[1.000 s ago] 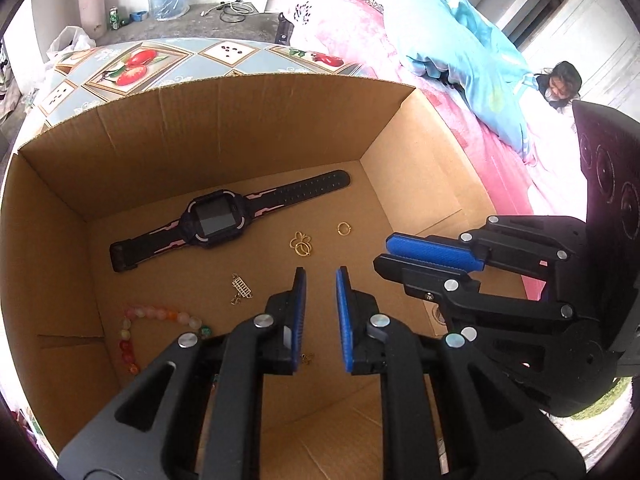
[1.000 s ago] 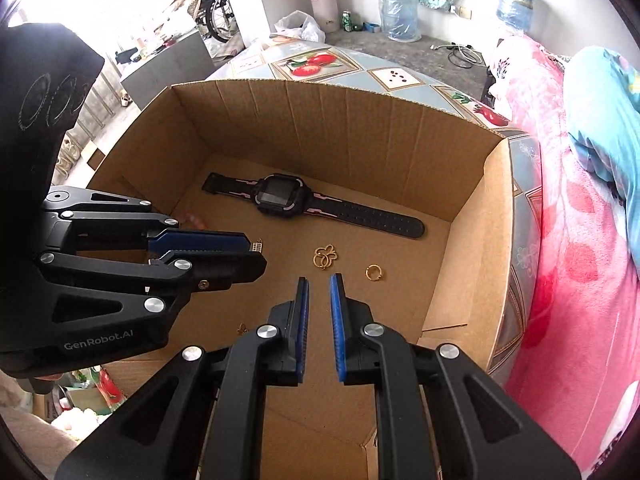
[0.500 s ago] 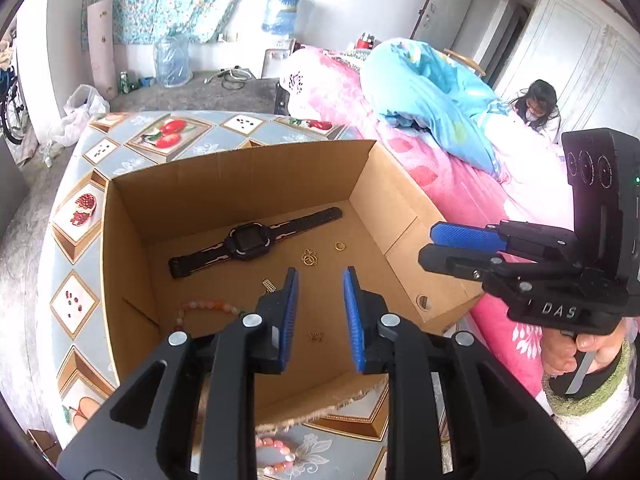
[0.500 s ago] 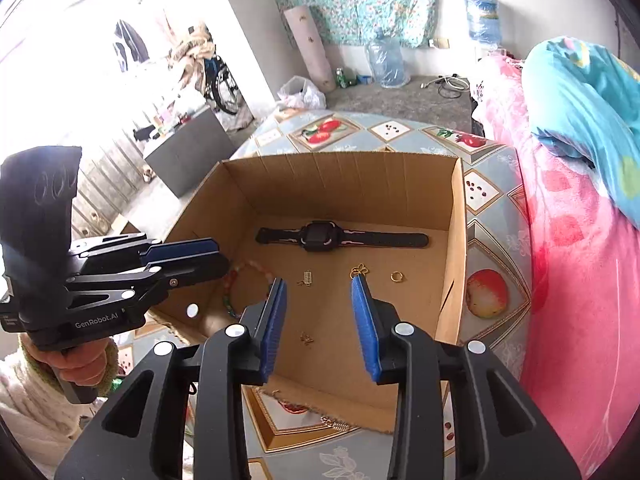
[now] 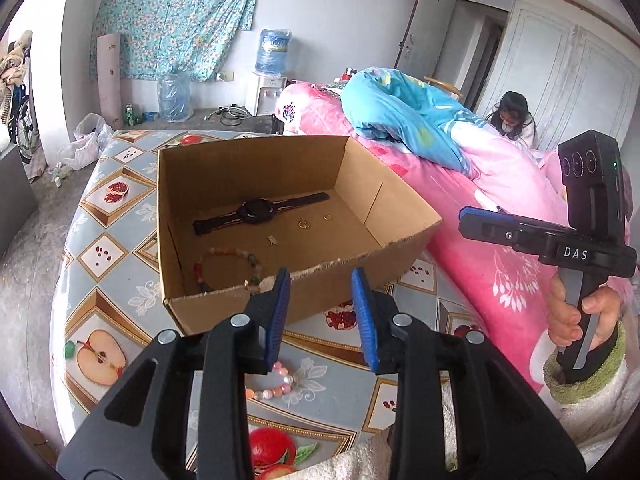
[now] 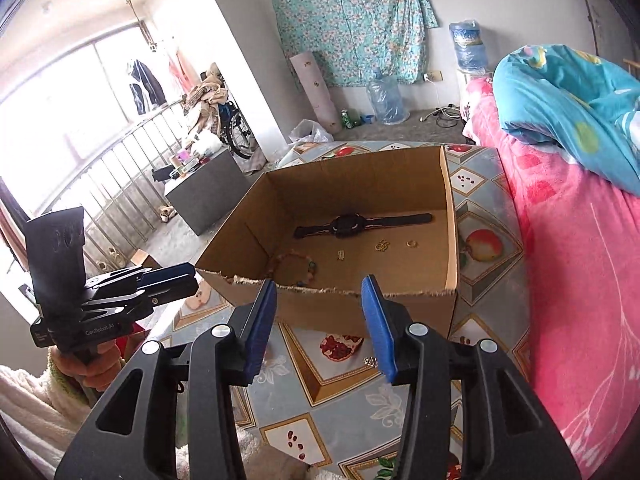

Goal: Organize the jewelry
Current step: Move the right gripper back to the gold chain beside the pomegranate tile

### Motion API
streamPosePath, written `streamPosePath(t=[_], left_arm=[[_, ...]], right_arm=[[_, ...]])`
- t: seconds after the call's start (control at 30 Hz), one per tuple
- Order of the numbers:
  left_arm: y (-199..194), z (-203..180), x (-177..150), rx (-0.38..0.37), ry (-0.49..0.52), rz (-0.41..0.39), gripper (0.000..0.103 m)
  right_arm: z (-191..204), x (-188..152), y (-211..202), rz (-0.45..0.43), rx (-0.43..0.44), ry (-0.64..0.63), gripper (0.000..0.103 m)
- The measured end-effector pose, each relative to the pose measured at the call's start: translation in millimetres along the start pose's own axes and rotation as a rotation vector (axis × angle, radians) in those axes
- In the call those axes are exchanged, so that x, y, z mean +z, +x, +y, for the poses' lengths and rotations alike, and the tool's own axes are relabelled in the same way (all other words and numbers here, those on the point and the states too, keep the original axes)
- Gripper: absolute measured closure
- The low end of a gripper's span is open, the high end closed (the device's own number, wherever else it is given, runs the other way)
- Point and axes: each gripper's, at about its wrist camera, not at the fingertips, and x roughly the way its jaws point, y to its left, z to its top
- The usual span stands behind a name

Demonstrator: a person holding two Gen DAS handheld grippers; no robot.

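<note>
Your left gripper [image 5: 320, 312] and right gripper [image 6: 320, 316] both tilt down toward the near edge of the cardboard box [image 5: 400, 208]; their jaws have just been opening and stand spread, nothing between them. Inside the box lie one black watch [image 5: 256, 211] along the far wall, three small gold pieces [image 5: 303, 223] mid-floor, and one multicoloured bead bracelet [image 5: 224, 258] in the near left corner. A second, pink bead bracelet [image 5: 276, 386] lies on the fruit-patterned table [image 5: 120, 272], before the box.
</note>
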Motion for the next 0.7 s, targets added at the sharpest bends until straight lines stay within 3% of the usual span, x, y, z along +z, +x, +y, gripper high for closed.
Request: streamPosePath(t=[0.33,0.7], left_arm=[[2.6,-3.6,-45.3,0.070,0.021,0.017,0.069],[41.4,-23.0,-95.8,0.138,0.121,0.118,0.069]], right_arm=[[1.2,-61.3,3.6,0.025,0.017,0.040,0.054],[-24.7,-108.5,36.5,0.087,-0.134,0.099,0.054]])
